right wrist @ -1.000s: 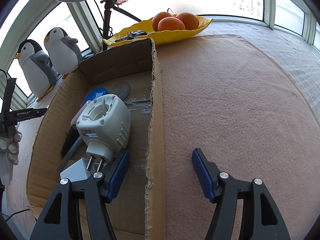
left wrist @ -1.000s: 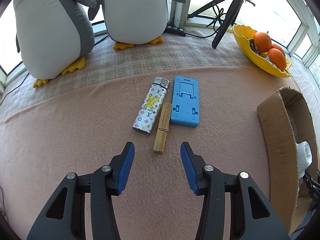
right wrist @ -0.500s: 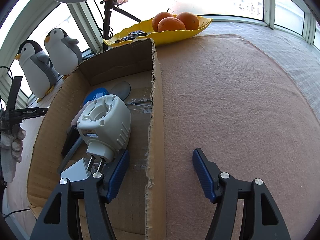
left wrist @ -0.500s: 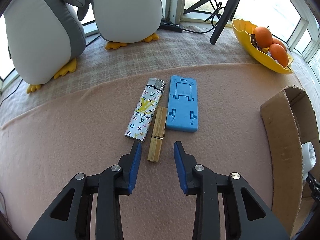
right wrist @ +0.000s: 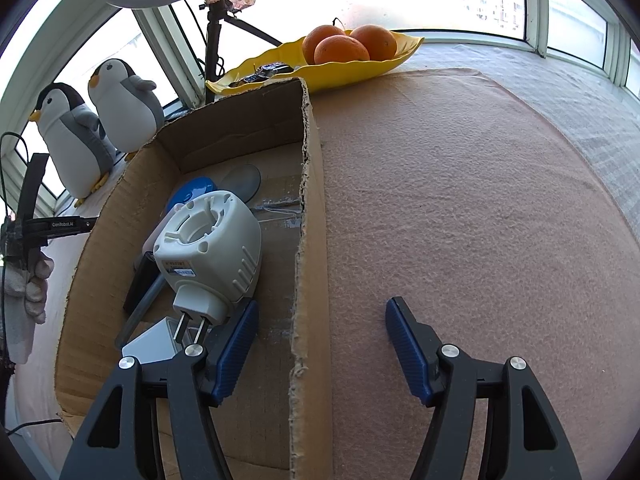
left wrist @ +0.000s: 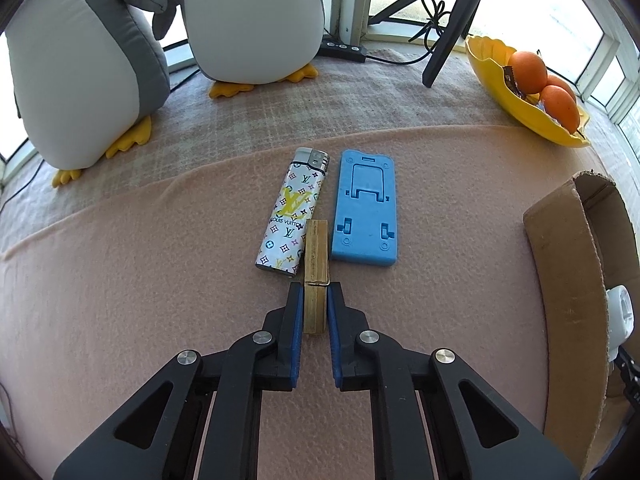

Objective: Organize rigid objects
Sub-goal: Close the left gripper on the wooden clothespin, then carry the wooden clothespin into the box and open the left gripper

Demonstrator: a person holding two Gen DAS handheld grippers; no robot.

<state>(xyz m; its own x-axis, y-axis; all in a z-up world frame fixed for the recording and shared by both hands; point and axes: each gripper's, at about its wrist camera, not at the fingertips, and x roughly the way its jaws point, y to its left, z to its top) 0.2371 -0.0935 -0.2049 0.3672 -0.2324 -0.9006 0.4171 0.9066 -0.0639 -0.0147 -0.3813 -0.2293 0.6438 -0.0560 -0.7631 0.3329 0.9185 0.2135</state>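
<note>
- Taking the cardboard box [left wrist: 568,280] as the landmark, the two plush penguins [left wrist: 80,64] stand farthest to its left, up by the window and well clear of the work.
- Nearer the box, three small things lie side by side on the pink blanket [left wrist: 120,280]: a patterned lighter [left wrist: 290,216], then a wooden clothespin [left wrist: 315,264] touching the lighter's lower corner, then a blue phone stand [left wrist: 366,208] just beside the pin on the box side.
- The left gripper [left wrist: 314,304] has clamped onto the near end of the clothespin; both blue pads press its sides and the far end pokes out toward the lighter.
- To do this step well, I'd say lift straight up first, so the pin doesn't drag the lighter along, then carry it across to the box without tipping it out of the narrow grip.
- In the box already sit a white plug adapter [right wrist: 208,248], a blue round thing [right wrist: 192,194] and a few darker items I can't make out; the floor beside its right wall looks the freest landing spot.
- The right gripper [right wrist: 320,344] hangs with its jaws apart astride the box's right wall, holding nothing; best it stay out of the incoming path.
- Behind the box is a yellow dish [right wrist: 360,68] of oranges.
</note>
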